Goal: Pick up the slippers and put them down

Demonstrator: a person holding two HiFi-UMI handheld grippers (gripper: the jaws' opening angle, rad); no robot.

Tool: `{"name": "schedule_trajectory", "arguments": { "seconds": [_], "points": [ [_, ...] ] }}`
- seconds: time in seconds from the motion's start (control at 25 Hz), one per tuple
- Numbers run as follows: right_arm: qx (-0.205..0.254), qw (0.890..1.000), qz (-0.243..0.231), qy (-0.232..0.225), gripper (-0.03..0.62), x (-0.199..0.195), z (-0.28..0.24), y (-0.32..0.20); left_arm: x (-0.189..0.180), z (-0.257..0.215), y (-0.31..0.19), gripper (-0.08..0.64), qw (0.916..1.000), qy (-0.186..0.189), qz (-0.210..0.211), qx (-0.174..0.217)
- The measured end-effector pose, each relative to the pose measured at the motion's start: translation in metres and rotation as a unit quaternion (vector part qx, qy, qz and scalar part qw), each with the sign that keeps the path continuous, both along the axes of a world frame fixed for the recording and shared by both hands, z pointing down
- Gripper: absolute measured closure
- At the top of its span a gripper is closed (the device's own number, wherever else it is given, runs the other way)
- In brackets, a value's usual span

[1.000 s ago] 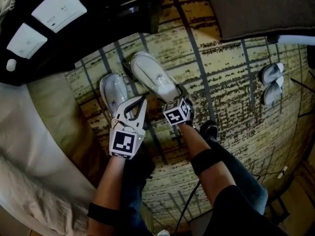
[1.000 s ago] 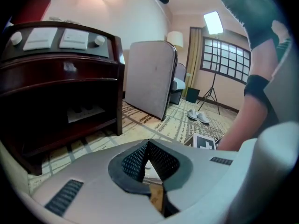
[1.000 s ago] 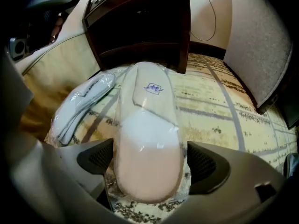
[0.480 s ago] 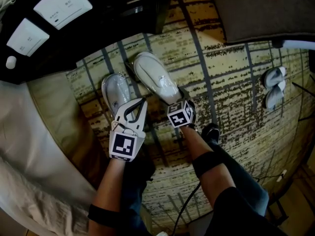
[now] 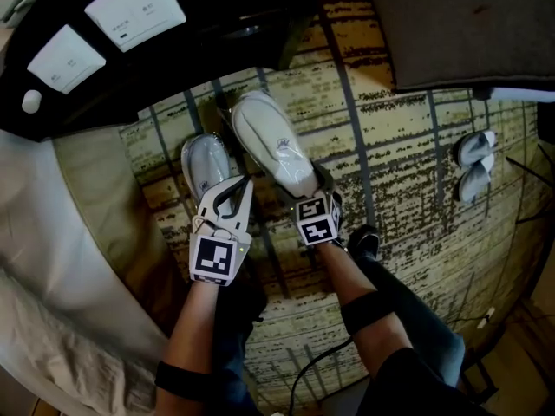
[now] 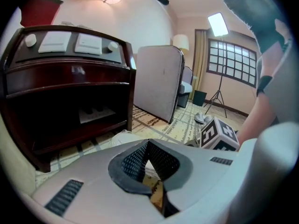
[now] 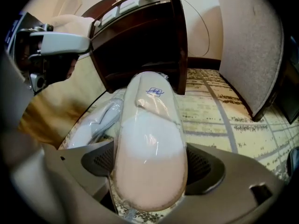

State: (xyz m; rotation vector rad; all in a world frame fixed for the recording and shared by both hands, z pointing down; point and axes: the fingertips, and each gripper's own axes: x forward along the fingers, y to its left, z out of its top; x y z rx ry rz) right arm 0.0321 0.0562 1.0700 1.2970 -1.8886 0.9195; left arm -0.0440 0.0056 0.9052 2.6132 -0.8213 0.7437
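Note:
Two white slippers in clear plastic wrap are on the patterned carpet. My right gripper (image 5: pixel 317 189) is shut on the heel end of the right slipper (image 5: pixel 270 139), which tilts up off the floor. In the right gripper view that slipper (image 7: pixel 149 134) fills the gap between the pads of the right gripper (image 7: pixel 149 174). The left slipper (image 5: pixel 203 161) lies flat beside it, also seen low on the left in the right gripper view (image 7: pixel 96 120). My left gripper (image 5: pixel 244 183) hovers at that slipper's heel, jaws shut (image 6: pixel 148 146), nothing clearly held.
A dark wooden nightstand (image 5: pixel 173 37) stands just beyond the slippers. A bed with white sheets (image 5: pixel 52 267) runs along the left. A grey upholstered panel (image 5: pixel 468 20) is at the upper right. Another pair of slippers (image 5: pixel 475 161) lies at the right. The person's shoe (image 5: pixel 364 241) is by my right arm.
My right gripper has risen with the right slipper, lifting its heel off the carpet. The left gripper has stayed nearly still beside the left slipper.

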Motion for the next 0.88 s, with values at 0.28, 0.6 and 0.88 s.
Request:
{"name": "schedule_trajectory", "arguments": {
  "seconds": [0.28, 0.6, 0.88],
  "points": [
    [0.026, 1.000, 0.013, -0.003, 0.143, -0.004, -0.048, -0.033, -0.010, -0.023, -0.023, 0.560, 0.9996, 0.001, -0.025, 0.014],
    [0.075, 0.996, 0.037, -0.007, 0.143, -0.012, -0.070, -0.129, -0.025, -0.028, -0.065, 0.560, 0.9976, -0.017, -0.045, 0.049],
    [0.105, 0.993, 0.042, -0.027, 0.141, -0.036, -0.080, -0.206, -0.041, -0.029, -0.098, 0.560, 0.9947, -0.029, -0.045, 0.087]
  ]
}}
